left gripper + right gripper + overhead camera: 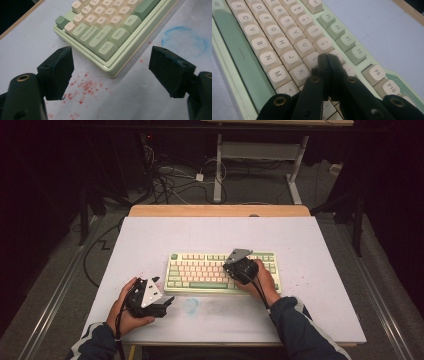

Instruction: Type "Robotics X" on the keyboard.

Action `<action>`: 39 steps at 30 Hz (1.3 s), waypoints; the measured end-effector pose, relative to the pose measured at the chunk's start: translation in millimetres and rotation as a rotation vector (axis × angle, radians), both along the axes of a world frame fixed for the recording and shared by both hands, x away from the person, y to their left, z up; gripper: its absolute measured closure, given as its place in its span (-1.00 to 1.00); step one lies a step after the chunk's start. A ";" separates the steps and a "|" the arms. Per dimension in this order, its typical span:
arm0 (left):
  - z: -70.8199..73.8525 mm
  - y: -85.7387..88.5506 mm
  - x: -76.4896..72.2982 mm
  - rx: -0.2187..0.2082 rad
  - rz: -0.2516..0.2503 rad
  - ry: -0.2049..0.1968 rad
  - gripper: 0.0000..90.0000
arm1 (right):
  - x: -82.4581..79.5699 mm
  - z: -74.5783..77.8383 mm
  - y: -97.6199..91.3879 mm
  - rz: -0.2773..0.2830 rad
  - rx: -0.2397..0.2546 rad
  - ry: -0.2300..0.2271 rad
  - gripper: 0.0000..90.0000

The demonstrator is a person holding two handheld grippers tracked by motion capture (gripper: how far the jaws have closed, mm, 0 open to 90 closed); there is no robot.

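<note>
Lying mid-surface (pixel 150 235), the keyboard (pixel 200 270) sits under the right tongs (pixel 327 58), clenched empty with tips over its I and O keys; the left tongs (pixel 110 72) gape released beside its Ctrl corner.

A pale lavender-white rectangular surface (pixel 150 235) with a light wooden strip (pixel 220 210) showing along its far edge. A pale green rectangular keyboard with cream and green keycaps (pixel 200 270) lies flat on it, slightly nearer the person's edge than the far one, its long side parallel to the front edge. Just in front of the keyboard's lower left part, a faint blue ring-shaped stain (pixel 190 305) marks the sheet. Small red specks (pixel 86 86) are scattered on the surface beside the keyboard's left front corner; fainter red specks (pixel 305 282) lie to the keyboard's right.
</note>
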State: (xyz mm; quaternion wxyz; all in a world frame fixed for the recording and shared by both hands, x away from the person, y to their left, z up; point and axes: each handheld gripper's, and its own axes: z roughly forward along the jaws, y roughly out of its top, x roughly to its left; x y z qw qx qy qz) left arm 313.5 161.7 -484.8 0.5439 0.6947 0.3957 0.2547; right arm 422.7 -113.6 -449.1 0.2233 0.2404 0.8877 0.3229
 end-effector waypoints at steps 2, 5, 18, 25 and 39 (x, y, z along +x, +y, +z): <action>-0.3 -0.2 0.2 0.005 -0.002 0.000 -0.58 | -0.3 1.8 -2.1 -0.004 0.021 -0.003 1.00; -1.0 -0.7 0.4 0.011 -0.002 -0.001 -0.58 | -1.6 5.2 -4.3 -0.010 0.037 -0.013 1.00; -3.8 -1.4 0.4 0.036 -0.006 0.003 -0.58 | -8.7 19.5 -20.7 -0.052 0.134 -0.058 0.65; -5.1 -1.5 0.6 0.044 -0.006 0.005 -0.58 | -14.1 26.4 -26.4 -0.085 0.170 -0.105 -0.04; -1.2 3.6 4.7 0.018 0.038 0.018 -0.55 | -31.1 36.0 -34.2 -0.145 0.203 -0.206 -0.53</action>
